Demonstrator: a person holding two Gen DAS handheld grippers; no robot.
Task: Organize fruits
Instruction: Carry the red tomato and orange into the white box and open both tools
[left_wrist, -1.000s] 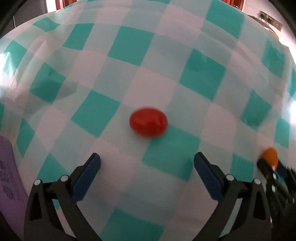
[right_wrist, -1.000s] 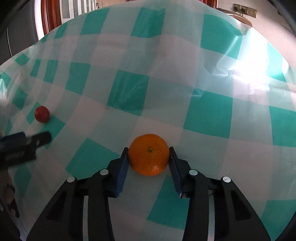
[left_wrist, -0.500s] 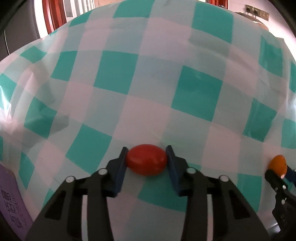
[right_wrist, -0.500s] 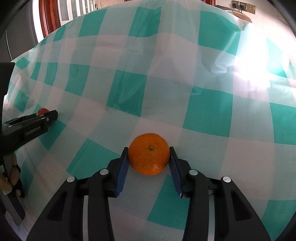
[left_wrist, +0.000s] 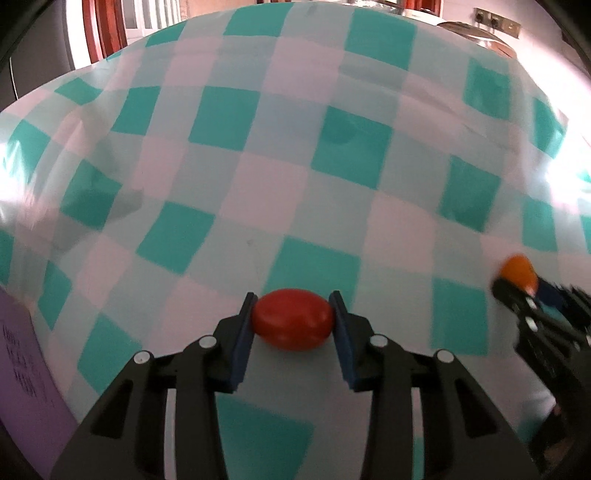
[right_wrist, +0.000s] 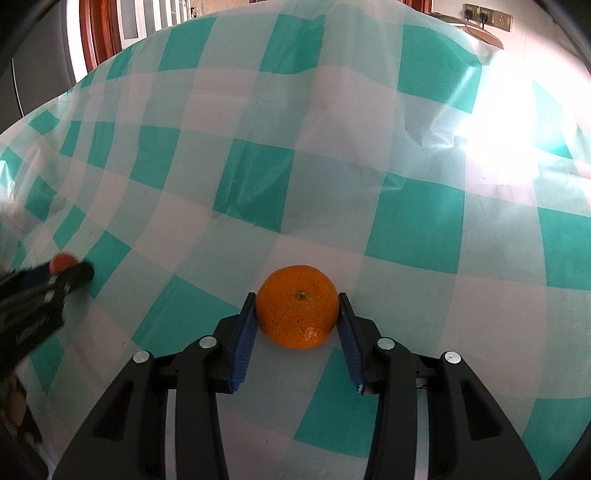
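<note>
In the left wrist view my left gripper (left_wrist: 293, 317) is shut on a red oval tomato (left_wrist: 291, 319), held just above the teal-and-white checked tablecloth (left_wrist: 258, 177). In the right wrist view my right gripper (right_wrist: 297, 314) is shut on an orange mandarin (right_wrist: 297, 306), stem facing the camera, over the same cloth (right_wrist: 332, 184). The mandarin also shows at the right edge of the left wrist view (left_wrist: 517, 271). The tomato shows at the left edge of the right wrist view (right_wrist: 62, 261), in the blurred left gripper.
A purple card or box (left_wrist: 26, 373) with writing lies at the lower left of the left wrist view. The cloth has wrinkles and a bright glare patch (right_wrist: 498, 144) at the right. A wall socket (right_wrist: 487, 16) and furniture stand beyond the table.
My left gripper closed on the red tomato and has lifted it a little. My right gripper has kept its hold on the mandarin and barely moved.
</note>
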